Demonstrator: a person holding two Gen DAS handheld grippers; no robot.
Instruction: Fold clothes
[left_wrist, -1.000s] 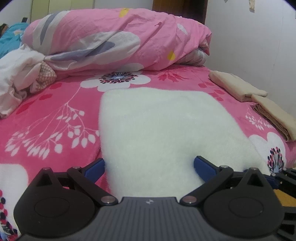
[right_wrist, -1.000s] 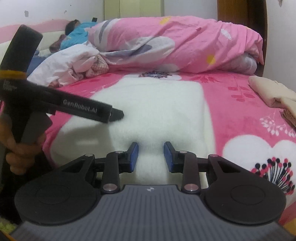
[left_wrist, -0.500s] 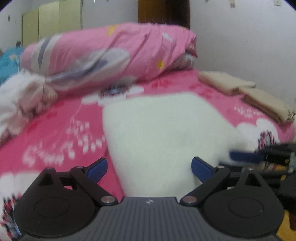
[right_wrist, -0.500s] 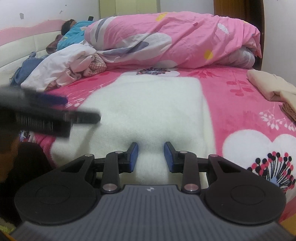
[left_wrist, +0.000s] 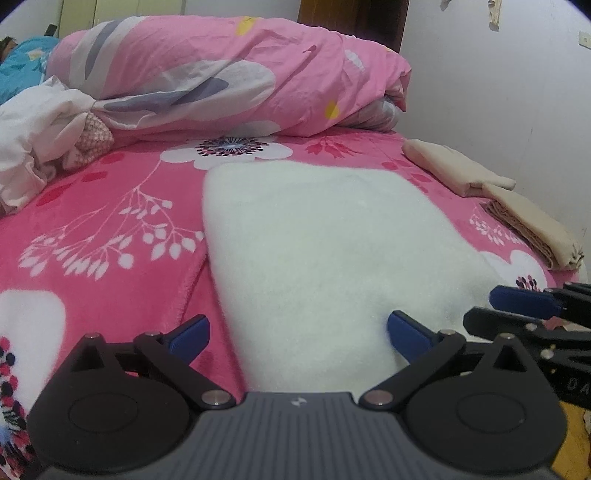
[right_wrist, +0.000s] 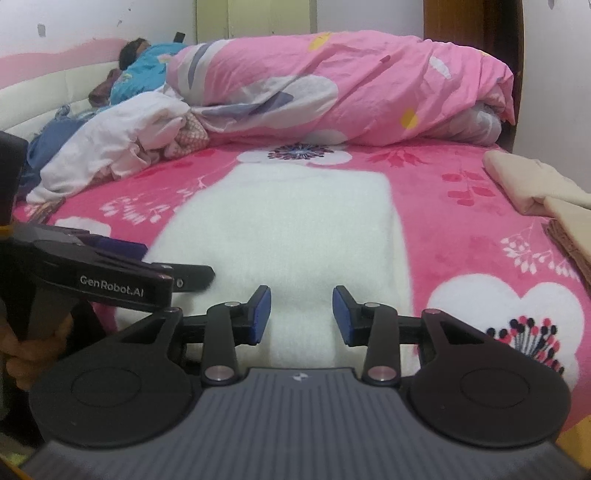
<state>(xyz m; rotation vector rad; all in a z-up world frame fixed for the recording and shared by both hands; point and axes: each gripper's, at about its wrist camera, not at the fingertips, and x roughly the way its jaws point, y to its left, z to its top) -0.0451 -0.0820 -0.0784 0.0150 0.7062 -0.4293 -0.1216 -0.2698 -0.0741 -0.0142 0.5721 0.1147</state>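
The bed (left_wrist: 110, 206), under its pink floral blanket, fills both views, with a rolled pink duvet (left_wrist: 229, 74) across the far end. Left of the duvet sits a heap of loose white and patterned laundry (right_wrist: 118, 144), not yet folded, by the look of it.

The white garment (left_wrist: 325, 240) lies flat in the middle of the bed as a long, fairly tidy rectangle, its near end hanging toward the bed edge right under both grippers. It looks partly folded lengthwise; I judge at least 1 more fold across remains, then stacking.

Near the right edge of the bed, 2 folded beige pieces (left_wrist: 458, 170) lie beside each other, touching, which I take as work already done.

The left gripper (left_wrist: 297, 334) is spread wide, the garment's near left corner between its blue pads but not pinched. The right gripper (right_wrist: 301, 314) has just been opening and is now about a third apart, over the white cloth, with nothing clamped.
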